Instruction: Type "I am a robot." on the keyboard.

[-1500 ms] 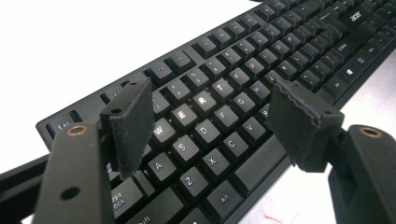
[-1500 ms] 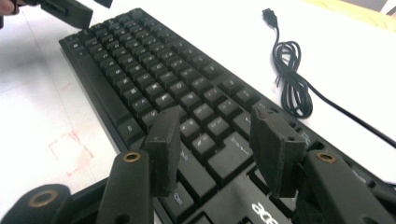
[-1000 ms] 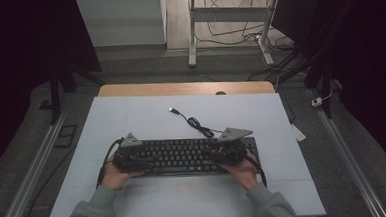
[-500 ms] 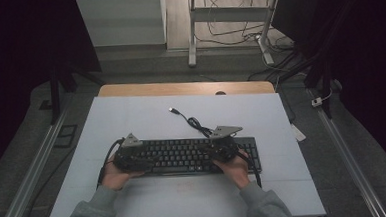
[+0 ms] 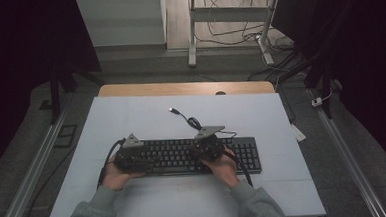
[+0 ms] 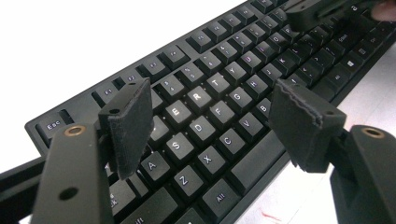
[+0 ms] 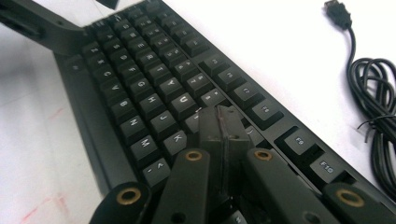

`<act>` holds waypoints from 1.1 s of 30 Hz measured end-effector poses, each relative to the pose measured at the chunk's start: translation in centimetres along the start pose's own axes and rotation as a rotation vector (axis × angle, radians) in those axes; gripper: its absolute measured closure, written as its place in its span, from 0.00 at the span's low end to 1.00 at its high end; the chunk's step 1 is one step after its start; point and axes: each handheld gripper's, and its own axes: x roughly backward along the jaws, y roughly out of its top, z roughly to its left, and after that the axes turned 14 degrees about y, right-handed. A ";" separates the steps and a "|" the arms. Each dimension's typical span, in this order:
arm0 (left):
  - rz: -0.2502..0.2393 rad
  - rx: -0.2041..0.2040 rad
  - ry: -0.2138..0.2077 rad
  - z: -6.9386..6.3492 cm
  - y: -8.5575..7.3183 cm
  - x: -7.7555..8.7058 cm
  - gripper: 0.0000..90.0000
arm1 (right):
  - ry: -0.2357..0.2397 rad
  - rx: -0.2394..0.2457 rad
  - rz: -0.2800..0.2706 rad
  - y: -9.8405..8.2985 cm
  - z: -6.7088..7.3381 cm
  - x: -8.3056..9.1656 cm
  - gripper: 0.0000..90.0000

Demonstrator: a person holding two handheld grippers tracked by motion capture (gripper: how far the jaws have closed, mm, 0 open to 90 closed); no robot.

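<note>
— Where's the keyboard?
— Mid-desk, its coiled cable lying just behind. Left gripper fingers spread above the letter keys; right gripper fingers clenched together over them, holding nothing.

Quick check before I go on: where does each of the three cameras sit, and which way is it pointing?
High view: above the person's side, looking forward and down on the table; forearms, both hands, left claw and right claw show.
Left gripper view: rides the left claw, open jaws over the keyboard.
Right gripper view: rides the right claw, jaws shut above the keys; coiled cable at right.
Shared: the keyboard, in all three.
</note>
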 end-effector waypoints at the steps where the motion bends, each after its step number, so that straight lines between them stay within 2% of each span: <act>1: 0.000 0.000 0.001 0.0 0.0 0.0 0.34 | 0.001 -0.001 0.001 0.0 0.0 -0.2 1.00; 15: 0.002 -0.006 0.005 0.0 -0.2 0.1 0.34 | -0.008 -0.006 0.021 0.1 -0.4 -1.3 1.00; 26: 0.005 -0.009 0.007 0.0 -0.2 0.0 0.34 | -0.009 -0.002 0.021 0.0 -0.4 -1.4 1.00; 29: 0.005 -0.008 0.009 0.0 -0.3 0.0 0.34 | -0.013 -0.008 0.039 0.0 -0.4 -1.5 1.00; 33: 0.002 -0.005 0.009 0.1 -0.3 0.1 0.34 | -0.013 -0.005 0.021 0.1 -0.4 -1.2 1.00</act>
